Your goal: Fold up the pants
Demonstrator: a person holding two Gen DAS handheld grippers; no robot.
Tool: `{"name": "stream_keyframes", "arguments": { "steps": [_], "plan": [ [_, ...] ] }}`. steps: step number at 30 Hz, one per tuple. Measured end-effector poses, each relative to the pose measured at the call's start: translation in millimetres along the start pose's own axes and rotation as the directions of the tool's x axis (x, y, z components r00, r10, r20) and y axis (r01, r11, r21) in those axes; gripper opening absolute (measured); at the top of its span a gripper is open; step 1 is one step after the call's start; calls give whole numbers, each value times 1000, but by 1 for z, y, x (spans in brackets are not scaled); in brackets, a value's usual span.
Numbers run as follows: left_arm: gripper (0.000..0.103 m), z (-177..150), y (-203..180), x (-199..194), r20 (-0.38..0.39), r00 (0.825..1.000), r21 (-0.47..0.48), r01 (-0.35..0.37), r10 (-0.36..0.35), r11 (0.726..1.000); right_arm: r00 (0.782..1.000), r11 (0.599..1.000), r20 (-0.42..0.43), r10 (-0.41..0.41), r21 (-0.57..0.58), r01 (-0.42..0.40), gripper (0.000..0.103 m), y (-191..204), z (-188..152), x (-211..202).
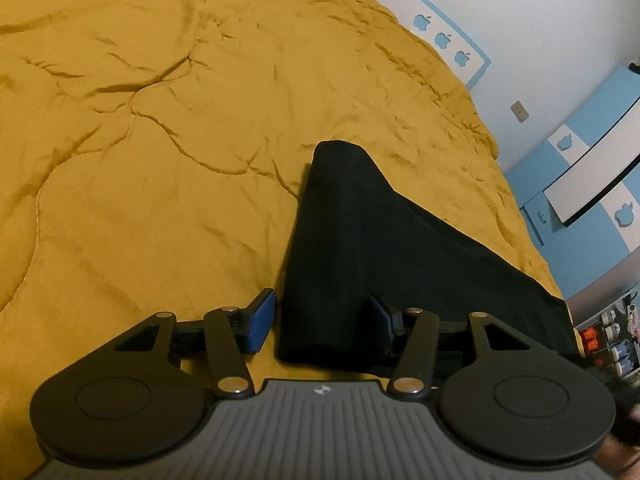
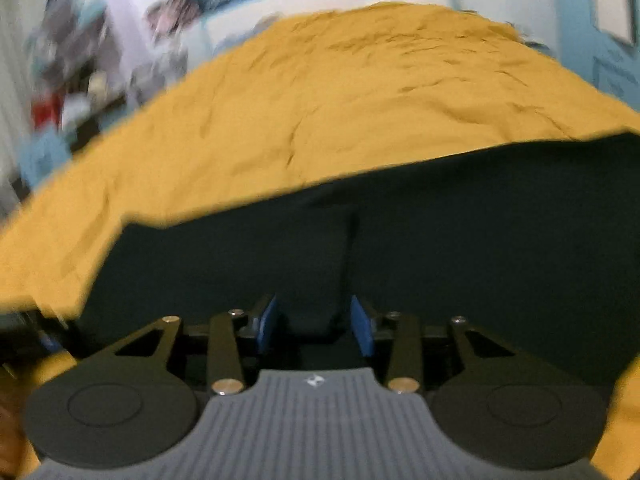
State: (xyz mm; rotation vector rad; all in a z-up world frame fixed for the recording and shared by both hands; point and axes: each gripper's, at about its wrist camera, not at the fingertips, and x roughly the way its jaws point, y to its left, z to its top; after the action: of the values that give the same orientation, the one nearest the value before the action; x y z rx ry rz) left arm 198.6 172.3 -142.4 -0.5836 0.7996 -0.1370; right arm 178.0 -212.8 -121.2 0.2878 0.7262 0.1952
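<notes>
Left wrist view: the black pants [image 1: 360,248] lie on the mustard-yellow bedspread [image 1: 160,140], already doubled into a long narrow wedge that tapers away from the camera. The near end of the cloth sits between the fingers of the left hand-held gripper [image 1: 322,322]; its jaws stand apart, the left blue pad clear of the fabric, the right pad at or partly under the cloth's edge — no squeeze that I can make out.

From the right wrist, blurred, the pants [image 2: 440,240] fill the lower half of the picture as a dark sheet. The right hand-held gripper [image 2: 314,324] stands with its jaws apart and a small raised ridge of cloth between the blue pads, which do not seem to press on it.

The fabric looks soft, limp and fairly light. It will sag and slide off itself if lifted by one point, and the quilted bedspread underneath gives little firm backing. I would judge the safest hold to be at the thick folded edge or near corners, pinching through all layers — one gripper at each side.
</notes>
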Motion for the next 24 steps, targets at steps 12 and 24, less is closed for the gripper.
{"name": "stream_keyframes", "arguments": {
  "steps": [12, 24],
  "plan": [
    [62, -5, -7, 1, 15, 999, 44, -40, 40, 998, 937, 881, 72, -342, 372, 293, 54, -204, 44, -103],
    [62, -6, -7, 1, 15, 998, 58, -54, 53, 997, 924, 689, 114, -364, 701, 185, 54, -297, 42, -77]
  ]
}}
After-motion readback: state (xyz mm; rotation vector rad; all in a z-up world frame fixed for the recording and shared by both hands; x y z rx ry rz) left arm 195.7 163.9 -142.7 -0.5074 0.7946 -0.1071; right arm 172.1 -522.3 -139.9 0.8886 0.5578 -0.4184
